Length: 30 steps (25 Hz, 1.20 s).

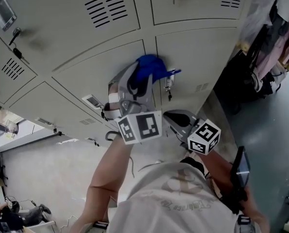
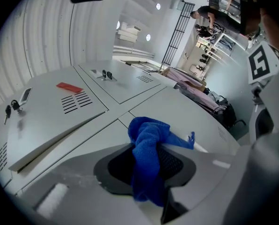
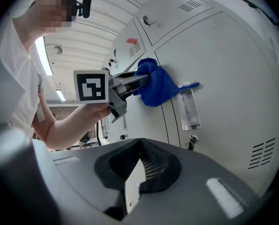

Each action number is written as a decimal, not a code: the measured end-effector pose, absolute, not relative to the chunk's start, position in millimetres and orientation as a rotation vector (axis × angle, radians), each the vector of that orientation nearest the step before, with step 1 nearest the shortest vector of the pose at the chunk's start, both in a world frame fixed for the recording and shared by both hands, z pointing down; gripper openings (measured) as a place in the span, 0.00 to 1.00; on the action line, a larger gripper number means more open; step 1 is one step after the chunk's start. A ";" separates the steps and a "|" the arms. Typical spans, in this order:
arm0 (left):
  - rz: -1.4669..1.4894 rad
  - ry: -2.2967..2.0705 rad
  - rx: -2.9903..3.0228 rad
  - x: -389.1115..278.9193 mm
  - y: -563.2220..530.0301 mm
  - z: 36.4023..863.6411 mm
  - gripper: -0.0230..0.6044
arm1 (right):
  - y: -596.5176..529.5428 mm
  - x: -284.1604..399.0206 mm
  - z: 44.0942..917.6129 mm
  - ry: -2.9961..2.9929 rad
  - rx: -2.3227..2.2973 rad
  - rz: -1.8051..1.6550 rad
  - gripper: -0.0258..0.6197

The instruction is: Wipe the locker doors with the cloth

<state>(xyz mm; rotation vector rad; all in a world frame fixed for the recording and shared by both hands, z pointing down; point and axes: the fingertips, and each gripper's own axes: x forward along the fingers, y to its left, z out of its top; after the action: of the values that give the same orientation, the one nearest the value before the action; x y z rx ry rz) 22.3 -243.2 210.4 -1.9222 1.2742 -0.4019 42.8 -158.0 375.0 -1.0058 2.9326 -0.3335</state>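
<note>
left gripper [image 2: 148, 161] clenches the blue cloth [image 2: 146, 135], bunched at its 12 o'clock against the locker door [image 2: 186, 111]; right gripper [image 3: 140, 145] closed, empty.

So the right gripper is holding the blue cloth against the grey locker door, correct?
No, it is the left gripper that is holding the blue microfibre cloth against the pale grey metal locker door; the left gripper view shows it between the fingers. The right gripper is empty.
</note>
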 end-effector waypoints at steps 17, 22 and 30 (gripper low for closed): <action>-0.226 1.377 -1.885 12.3 -240.2 149.6 0.25 | -164.3 51.1 375.3 2.939 -0.989 -0.340 0.05; -0.169 1.442 -1.908 -11.3 -238.5 154.2 0.25 | -162.2 47.6 376.5 2.950 -0.979 -0.349 0.05; -0.177 1.482 -1.845 -67.7 -232.2 140.0 0.25 | -158.3 16.1 380.8 2.995 -0.890 -0.355 0.05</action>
<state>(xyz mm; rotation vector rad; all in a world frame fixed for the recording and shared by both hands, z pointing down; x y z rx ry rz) -67.7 -232.2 140.0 -1.8454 1.4822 -0.1767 16.1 -158.3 380.8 -0.8901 2.9948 -0.3546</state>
